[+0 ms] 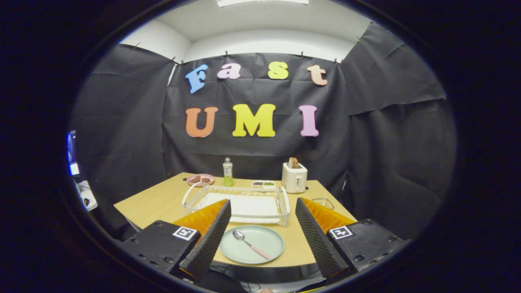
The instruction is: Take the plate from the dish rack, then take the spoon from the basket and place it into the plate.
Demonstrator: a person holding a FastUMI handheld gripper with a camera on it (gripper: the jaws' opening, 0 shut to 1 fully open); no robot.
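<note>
Now pink-handled spoon lies in pale-green plate, tongs spread wide

Gripper, ridged fingers, black housings, square markers

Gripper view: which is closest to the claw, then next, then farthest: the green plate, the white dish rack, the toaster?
1. Green plate, between the open claw fingers, spoon lying on it.
2. White dish rack, just beyond the plate.
3. Toaster, behind the rack.

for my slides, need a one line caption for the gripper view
Open gripper above the plate holding the spoon, dish rack beyond.
</note>
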